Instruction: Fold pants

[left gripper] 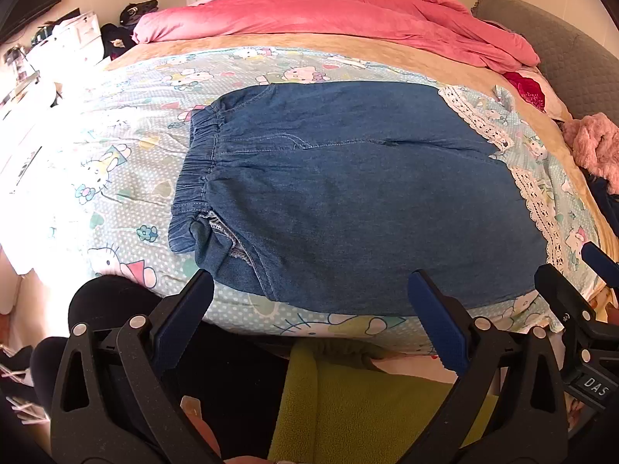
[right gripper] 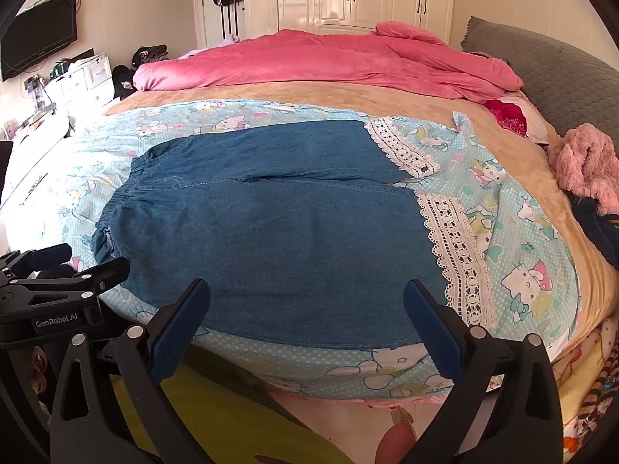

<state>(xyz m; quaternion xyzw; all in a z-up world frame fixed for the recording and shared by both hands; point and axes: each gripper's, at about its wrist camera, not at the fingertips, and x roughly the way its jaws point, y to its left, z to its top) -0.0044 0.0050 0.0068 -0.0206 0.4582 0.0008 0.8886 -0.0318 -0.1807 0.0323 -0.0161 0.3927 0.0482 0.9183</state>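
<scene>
I see pants (left gripper: pixel 348 193) flat on bed (left gripper: pixel 116 178), blue denim | waistband (left gripper: pixel 197 170) left, lace cuffs (right gripper: pixel 456 255) right | left tongs (left gripper: pixel 309 301) wide, empty | right tongs (right gripper: pixel 305 309) wide, empty

Pants (left gripper: pixel 348 193) lie on the printed sheet (left gripper: pixel 116 162), quilt (left gripper: pixel 329 15) behind them.
</scene>
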